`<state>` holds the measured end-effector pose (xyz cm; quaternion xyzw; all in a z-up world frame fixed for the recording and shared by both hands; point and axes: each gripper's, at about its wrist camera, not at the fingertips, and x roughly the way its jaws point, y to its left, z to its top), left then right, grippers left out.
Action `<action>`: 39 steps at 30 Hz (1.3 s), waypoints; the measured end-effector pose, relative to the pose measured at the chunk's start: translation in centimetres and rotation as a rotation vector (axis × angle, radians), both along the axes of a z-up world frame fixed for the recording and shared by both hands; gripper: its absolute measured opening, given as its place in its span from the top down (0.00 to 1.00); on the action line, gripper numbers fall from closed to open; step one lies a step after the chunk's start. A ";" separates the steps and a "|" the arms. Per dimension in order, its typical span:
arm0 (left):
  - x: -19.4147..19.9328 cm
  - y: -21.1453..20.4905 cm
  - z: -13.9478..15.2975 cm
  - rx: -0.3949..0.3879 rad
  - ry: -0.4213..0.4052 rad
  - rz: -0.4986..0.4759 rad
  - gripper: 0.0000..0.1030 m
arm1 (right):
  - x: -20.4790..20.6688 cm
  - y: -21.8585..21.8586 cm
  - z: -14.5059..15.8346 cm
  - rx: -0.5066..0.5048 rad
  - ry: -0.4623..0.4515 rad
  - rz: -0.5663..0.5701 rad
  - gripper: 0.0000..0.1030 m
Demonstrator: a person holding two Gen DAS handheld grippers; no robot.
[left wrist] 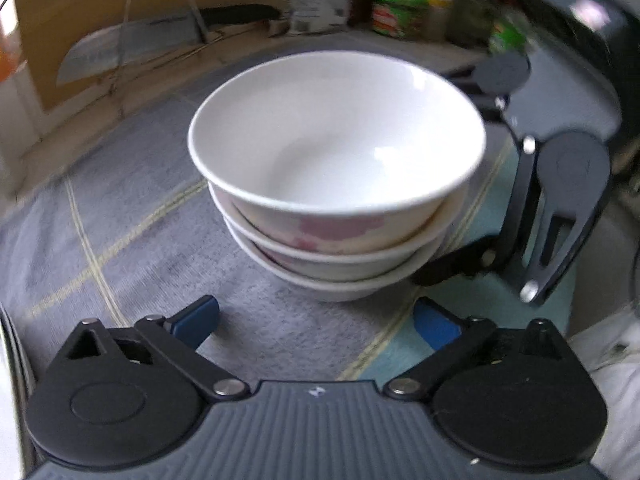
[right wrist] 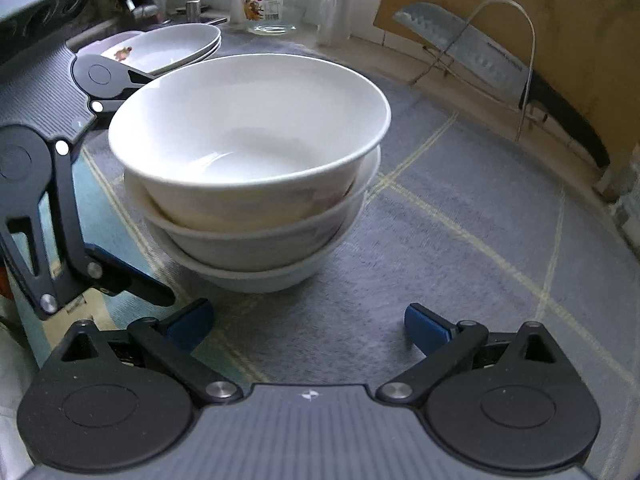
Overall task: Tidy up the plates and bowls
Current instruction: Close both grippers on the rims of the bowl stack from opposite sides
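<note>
Bowls (left wrist: pixel 336 184) sit nested in a stack of three at frame centre on the grey mat (left wrist: pixel 132 240). Left gripper (left wrist: pixel 316 322) and right gripper (right wrist: pixel 308 322) are both spread wide, grasping nothing, just short of the stack

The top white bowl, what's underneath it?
The top bowl sits nested in two more white bowls, on a grey cloth. Their insides are covered.

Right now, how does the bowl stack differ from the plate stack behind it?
The bowl stack is deep, tall and near; the plate stack is shallow, low and farther back by the sink. The top bowl is plain white inside; the top plate shows a small picture. Both are white and neatly nested.
</note>
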<state>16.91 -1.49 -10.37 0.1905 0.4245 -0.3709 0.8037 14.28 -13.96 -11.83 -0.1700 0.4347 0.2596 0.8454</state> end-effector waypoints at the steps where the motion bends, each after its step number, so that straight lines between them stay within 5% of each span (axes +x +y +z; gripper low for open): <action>1: 0.0 0.2 -0.1 -0.016 -0.012 -0.024 0.00 | -0.1 0.0 -0.1 0.001 -0.010 0.007 0.00; 10: -0.8 2.0 -1.0 -0.102 -0.087 -0.070 0.00 | 0.0 -0.8 -0.5 0.049 -0.066 0.141 0.00; 25: 0.7 0.7 -0.3 -0.063 -0.105 -0.175 0.07 | 1.2 -1.1 1.0 0.101 -0.103 0.335 0.00; 39: 2.8 0.5 1.3 -0.076 -0.054 -0.313 0.12 | 2.1 -1.3 1.5 0.156 -0.048 0.452 0.16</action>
